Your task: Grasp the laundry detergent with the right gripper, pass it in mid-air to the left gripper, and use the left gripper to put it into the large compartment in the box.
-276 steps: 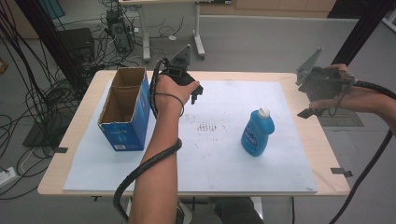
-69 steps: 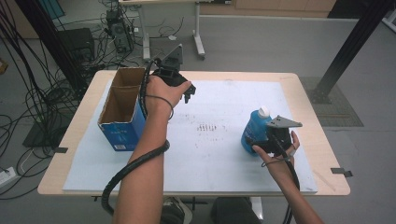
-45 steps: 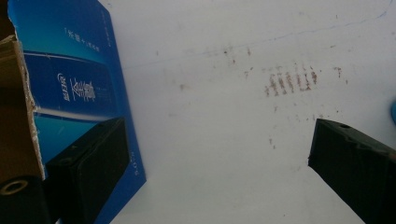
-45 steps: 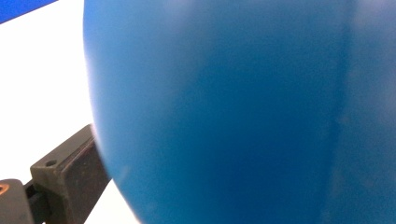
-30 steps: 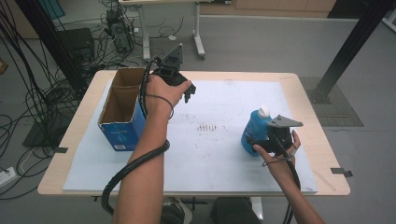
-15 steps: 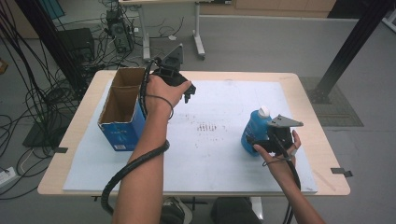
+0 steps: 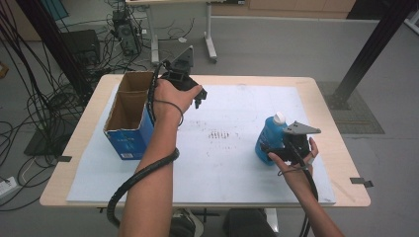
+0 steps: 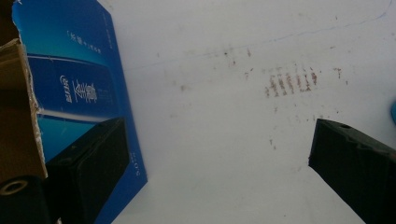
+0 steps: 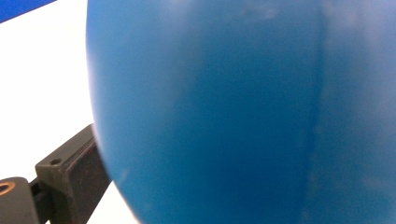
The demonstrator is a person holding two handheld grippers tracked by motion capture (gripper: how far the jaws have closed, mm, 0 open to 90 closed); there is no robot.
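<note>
Blue bottle (image 7: 269,138) with white cap, upright, grasped by right tongs (image 7: 276,150); left tongs (image 7: 197,98) spread wide

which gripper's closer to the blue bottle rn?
Right. The right gripper is at the blue bottle, jaws around its body; the left gripper hangs open by the cardboard box.

open blue carton (image 7: 129,118) on white mat (image 7: 232,113).
</note>
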